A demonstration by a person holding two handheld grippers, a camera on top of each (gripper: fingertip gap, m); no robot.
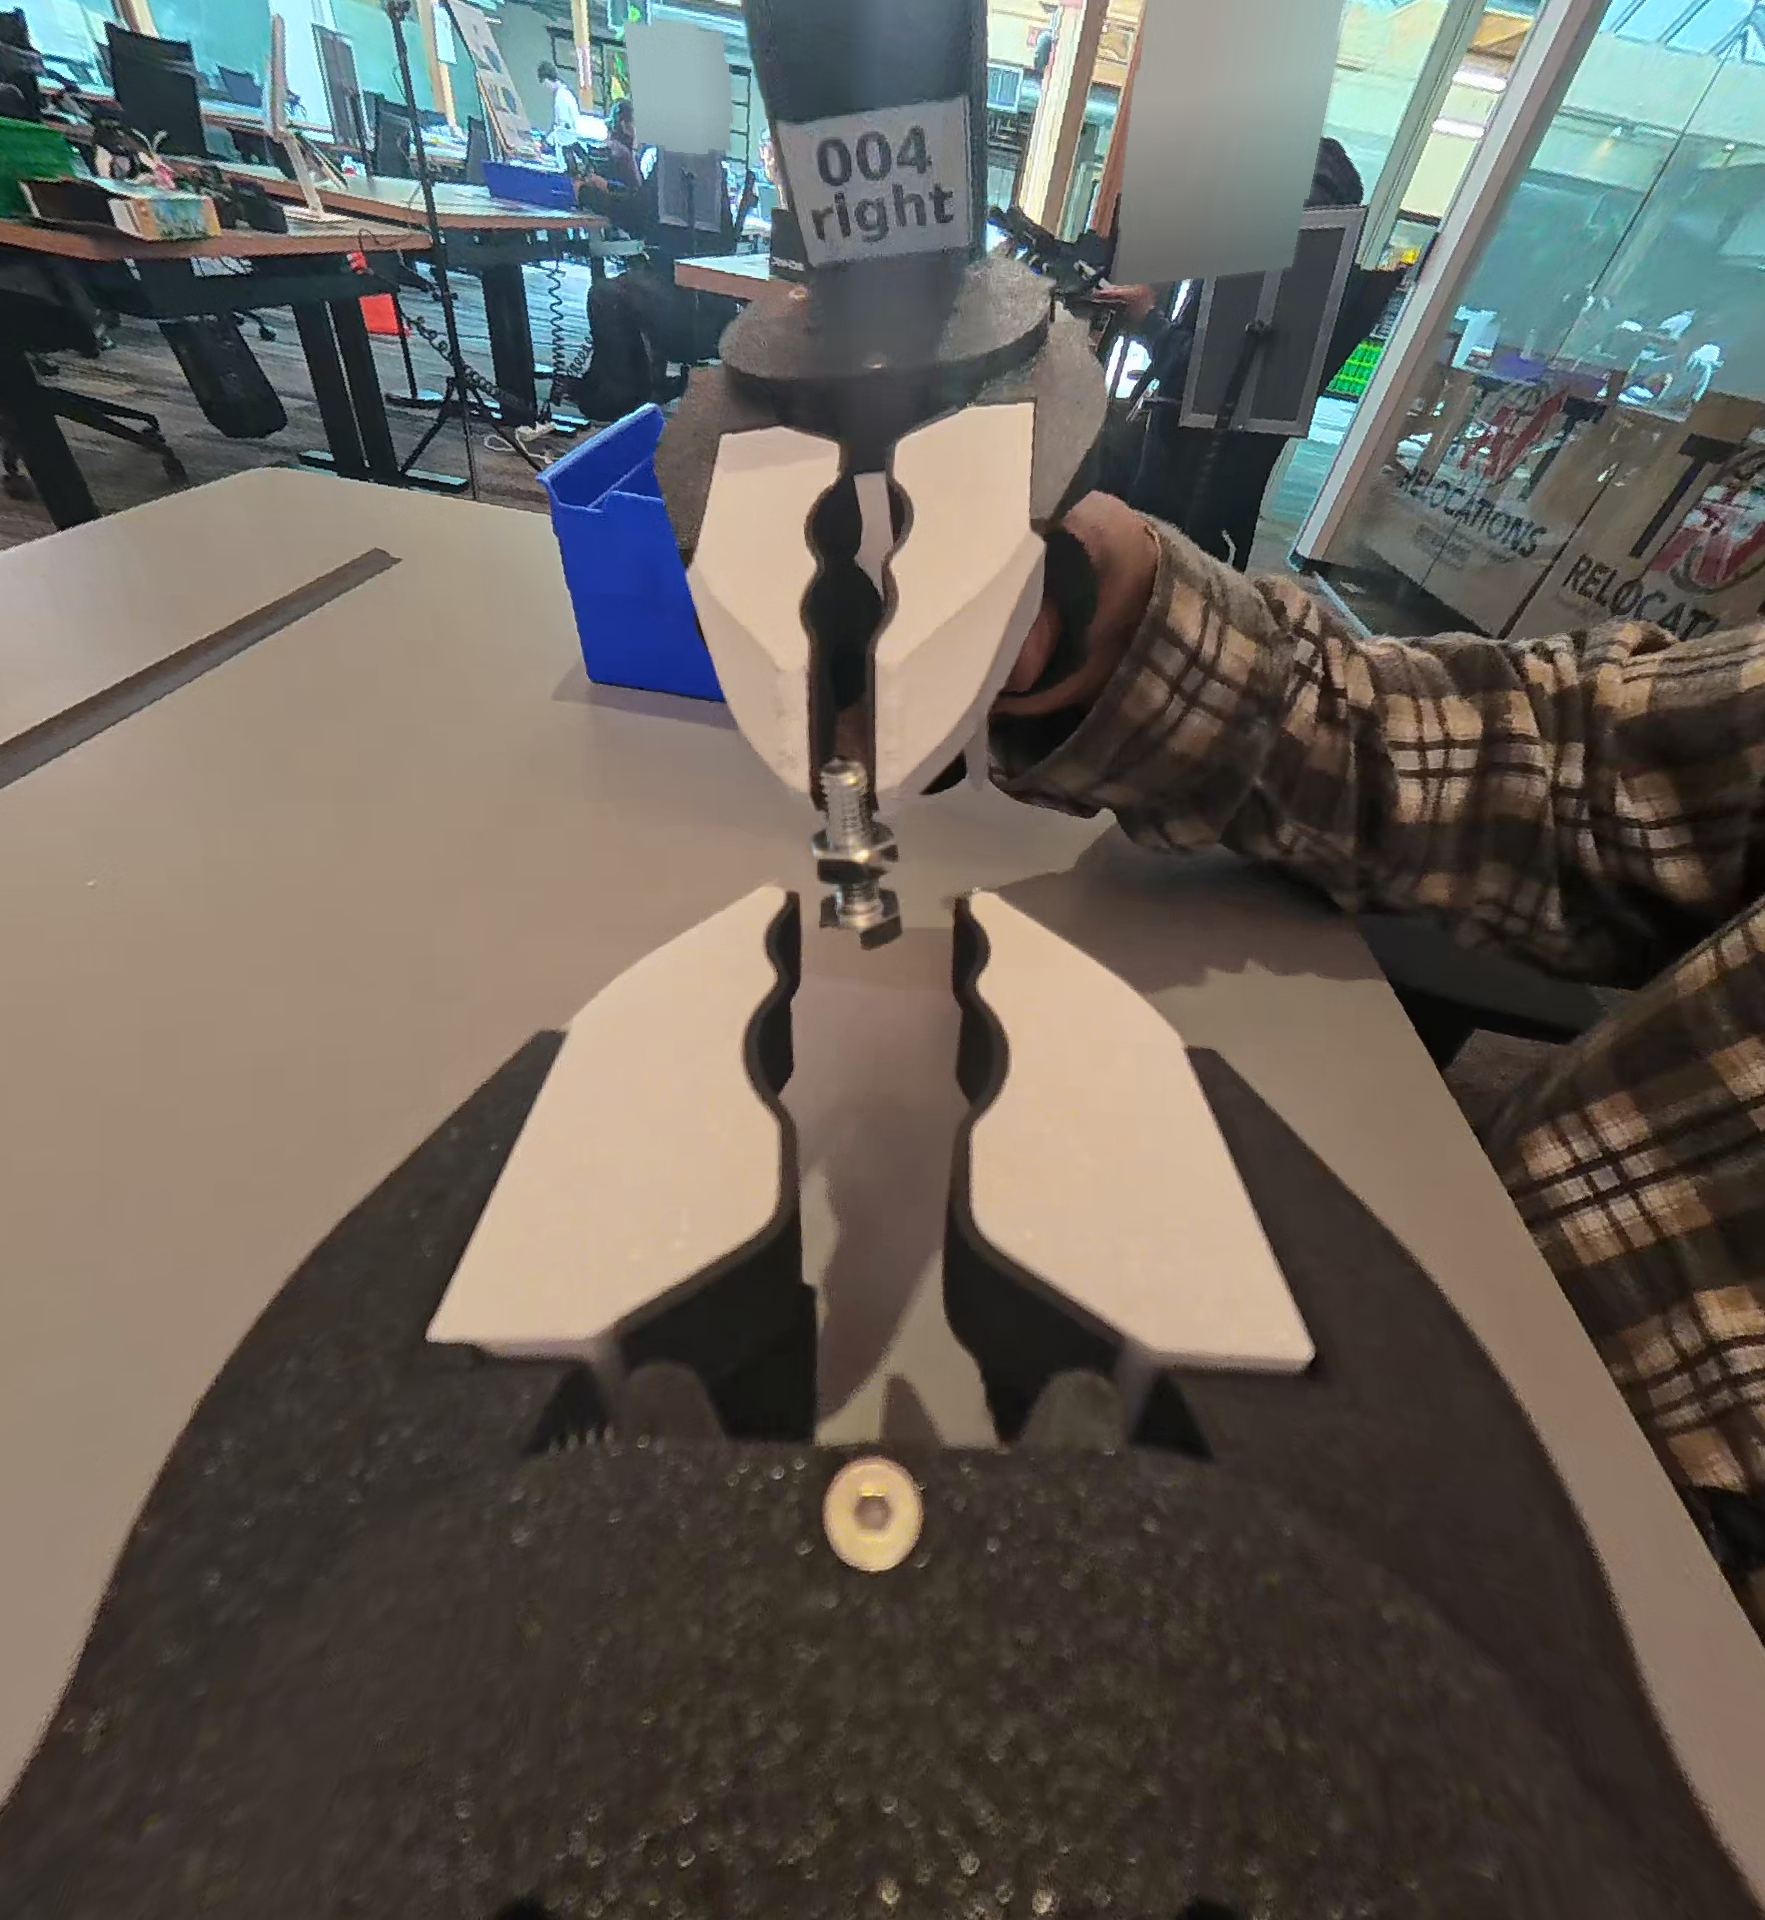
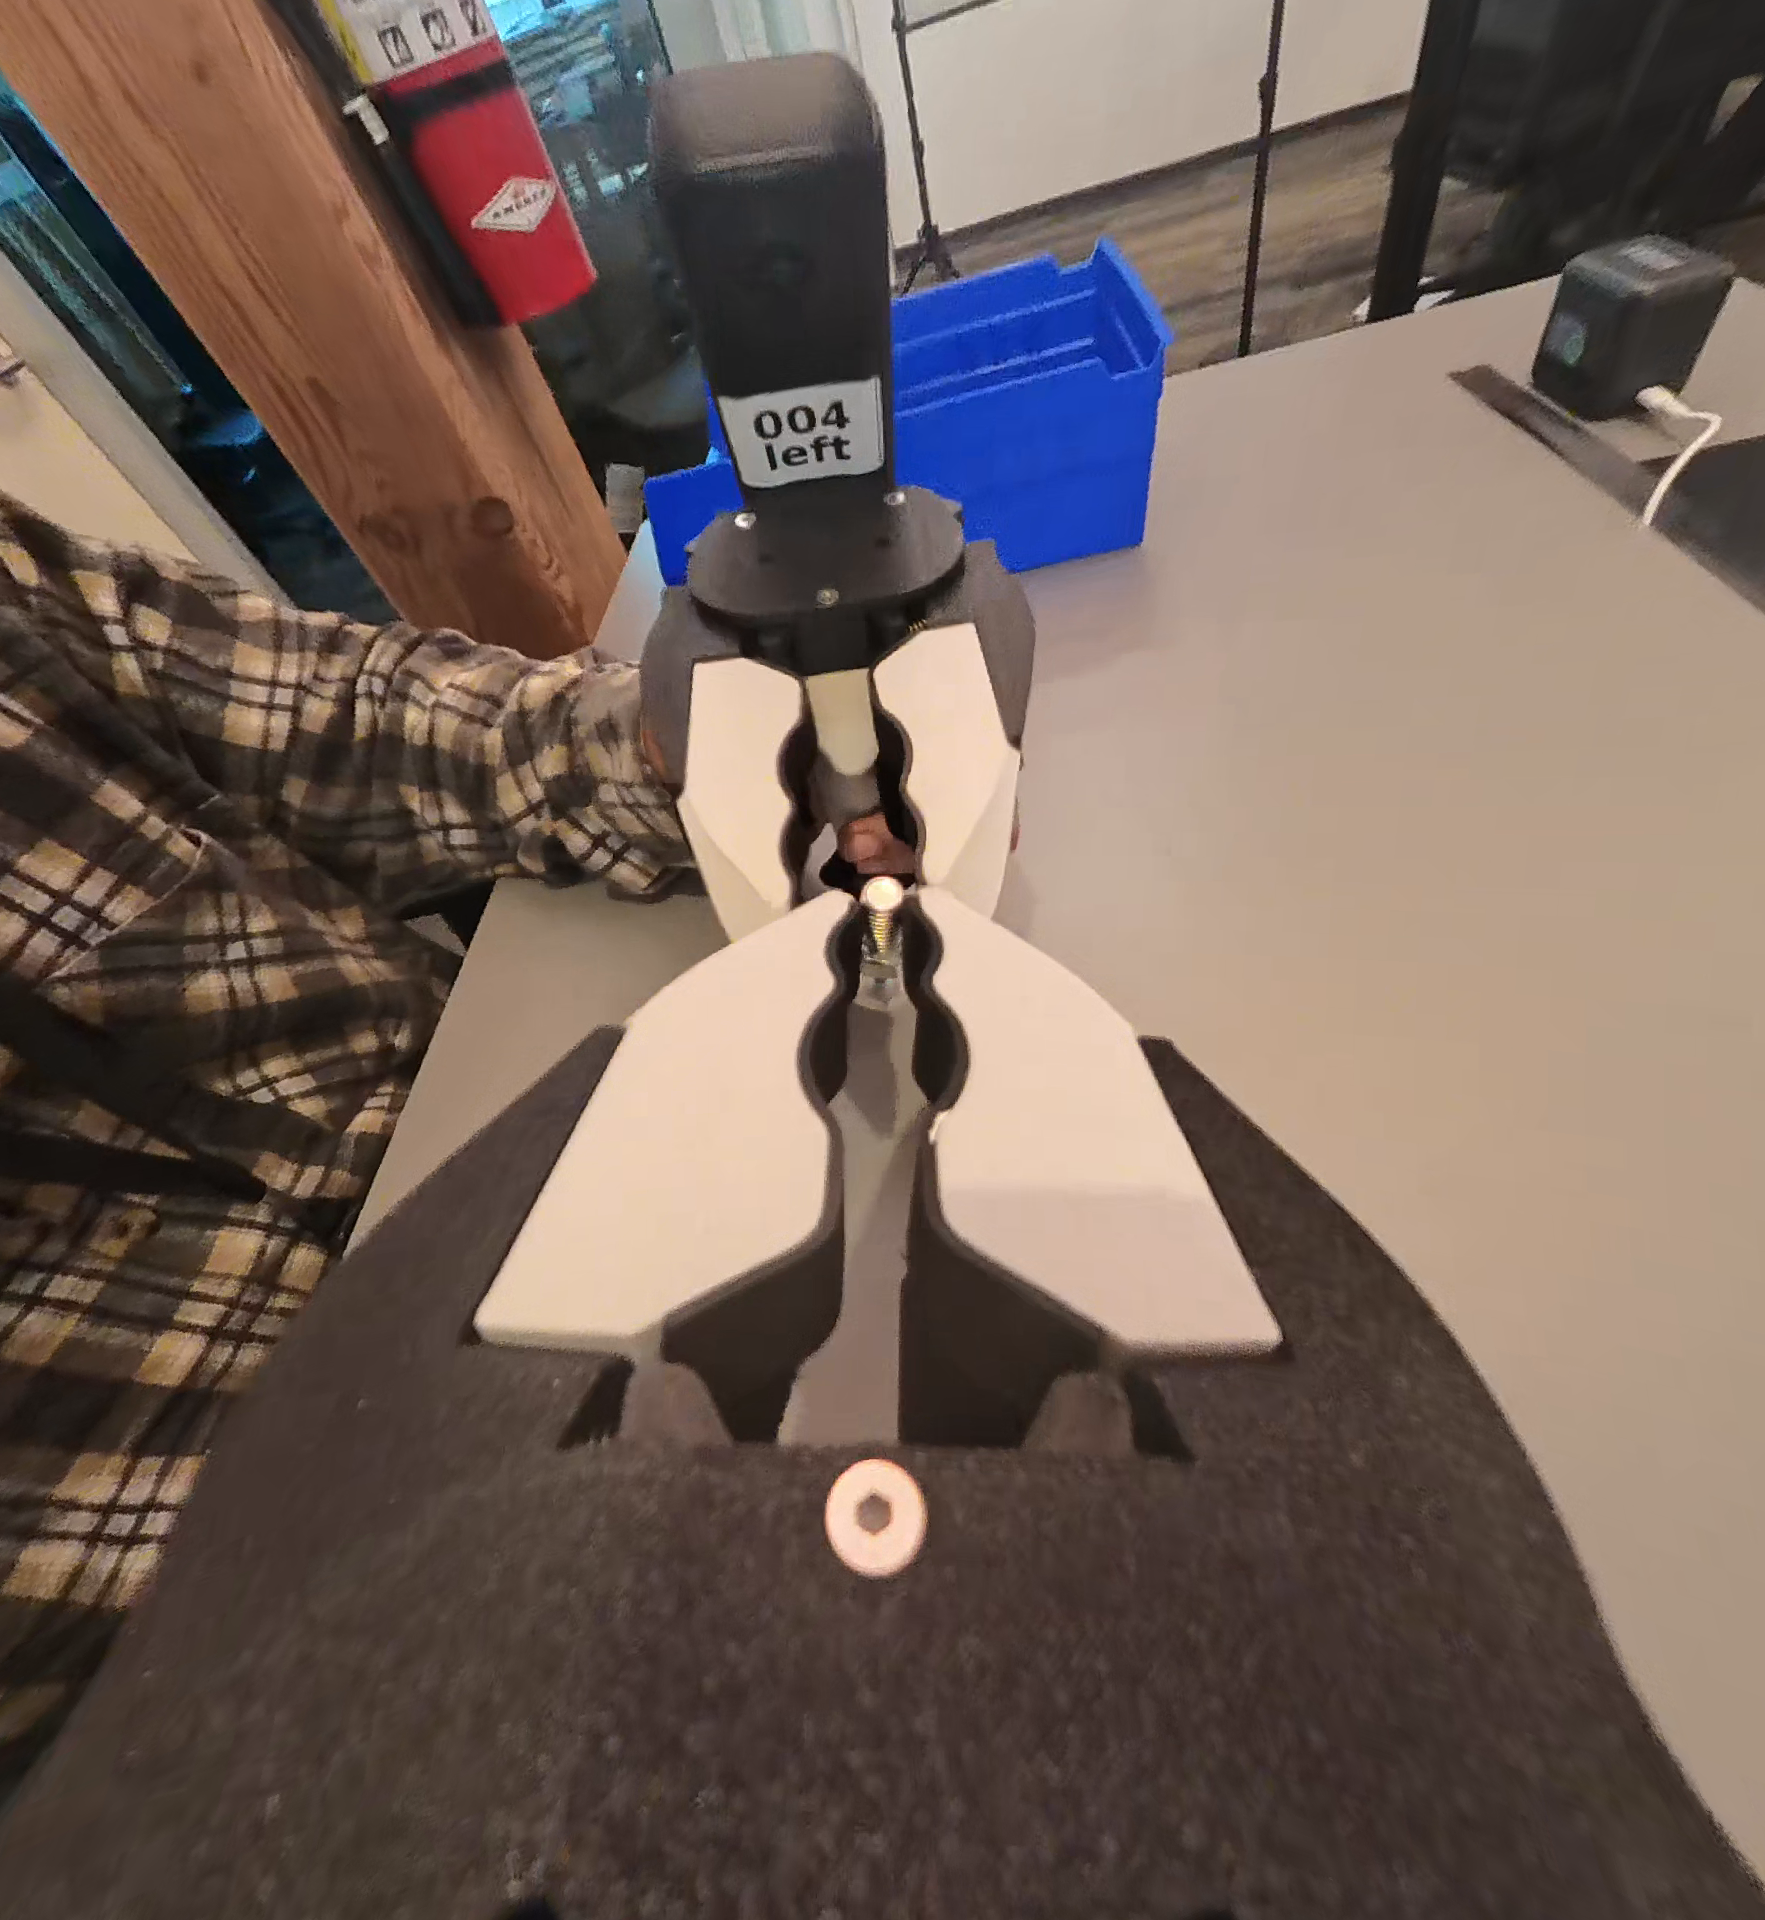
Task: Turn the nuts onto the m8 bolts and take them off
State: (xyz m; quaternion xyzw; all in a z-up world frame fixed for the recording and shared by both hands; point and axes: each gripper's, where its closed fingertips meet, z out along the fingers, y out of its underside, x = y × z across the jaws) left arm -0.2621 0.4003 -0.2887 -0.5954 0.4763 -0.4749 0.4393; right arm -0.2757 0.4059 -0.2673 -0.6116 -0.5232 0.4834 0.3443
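Observation:
A silver M8 bolt (image 1: 845, 821) is held in the air over the grey table (image 1: 234, 935). A nut (image 1: 854, 849) sits midway on its thread. A hex piece (image 1: 862, 920), head or second nut, is at its near end. My right gripper (image 1: 847, 784) faces me and is shut on the bolt's far end. My left gripper (image 1: 878, 904) is open, its fingertips on either side of the hex end and apart from it. In the right wrist view my right gripper (image 2: 880, 909) is closed around the bolt (image 2: 879, 940), with the left gripper's white fingers (image 2: 743, 790) just behind.
A blue plastic bin (image 1: 629, 582) stands on the table behind the grippers; it also shows in the right wrist view (image 2: 1023, 416). A black box with a white cable (image 2: 1626, 322) sits at the far right. A person's plaid sleeves (image 1: 1429, 748) reach in. The table edge (image 1: 1480, 1143) runs close by. Less than 4 cm separates the two grippers' tips.

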